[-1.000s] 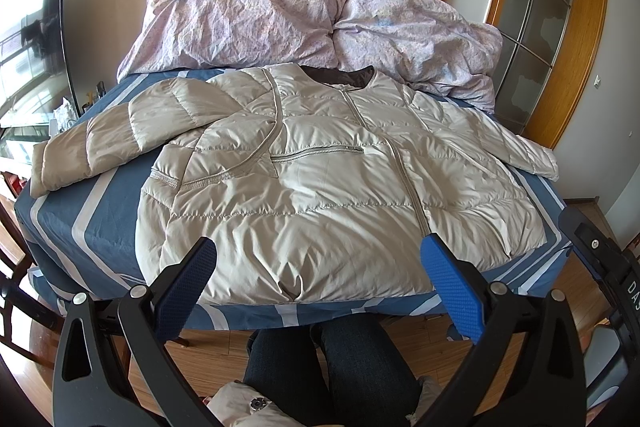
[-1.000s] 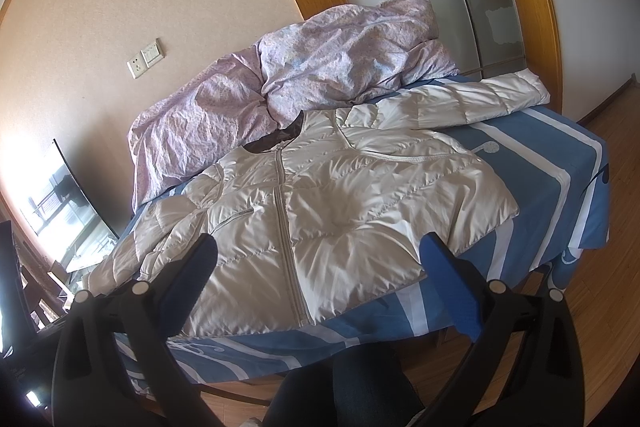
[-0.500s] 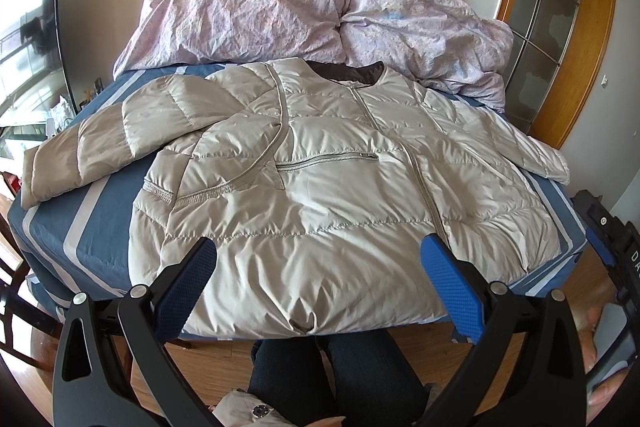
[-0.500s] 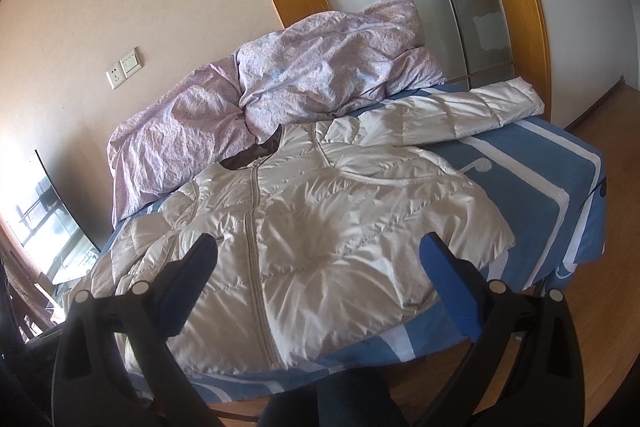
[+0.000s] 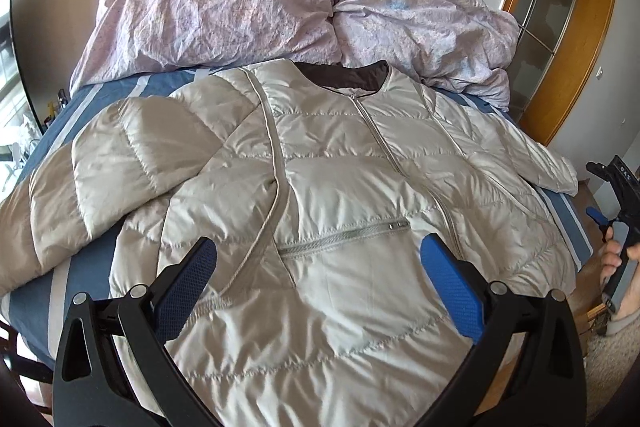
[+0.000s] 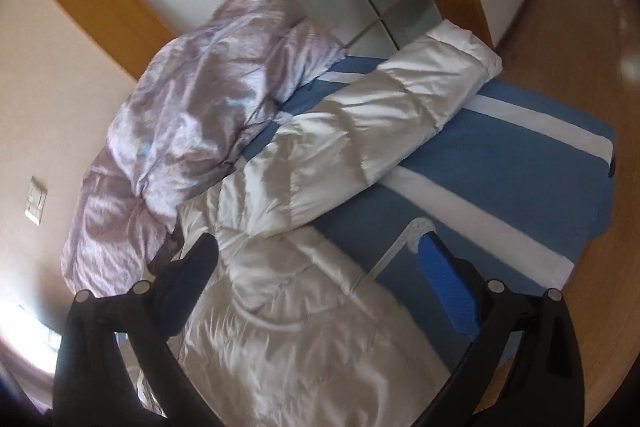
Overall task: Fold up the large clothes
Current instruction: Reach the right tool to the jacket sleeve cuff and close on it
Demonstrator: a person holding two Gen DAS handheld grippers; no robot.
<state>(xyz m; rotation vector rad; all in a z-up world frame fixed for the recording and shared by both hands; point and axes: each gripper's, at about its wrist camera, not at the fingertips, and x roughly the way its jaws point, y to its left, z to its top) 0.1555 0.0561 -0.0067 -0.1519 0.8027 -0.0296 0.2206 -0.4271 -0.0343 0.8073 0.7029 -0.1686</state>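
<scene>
A large silvery-beige puffer jacket (image 5: 340,195) lies front up and zipped on the blue striped bed (image 5: 100,95), collar toward the pillows. Its left sleeve (image 5: 100,179) is spread to the left; its right sleeve (image 6: 400,115) stretches out to the bed's right side. My left gripper (image 5: 316,279) is open and empty, hovering over the jacket's lower front near the chest pocket zip. My right gripper (image 6: 316,275) is open and empty above the jacket's right shoulder and armpit; it also shows at the right edge of the left wrist view (image 5: 618,195).
A crumpled lilac duvet (image 5: 280,3) is piled at the head of the bed against the wall. A wooden-framed glass door (image 5: 560,7) stands at the right. Wooden floor (image 6: 580,47) lies beyond the bed's right edge. A dark screen (image 5: 16,67) stands at the left.
Both grippers have moved forward over the bed and closer to the jacket. The right gripper has swung right toward the right sleeve. Both stay open.
</scene>
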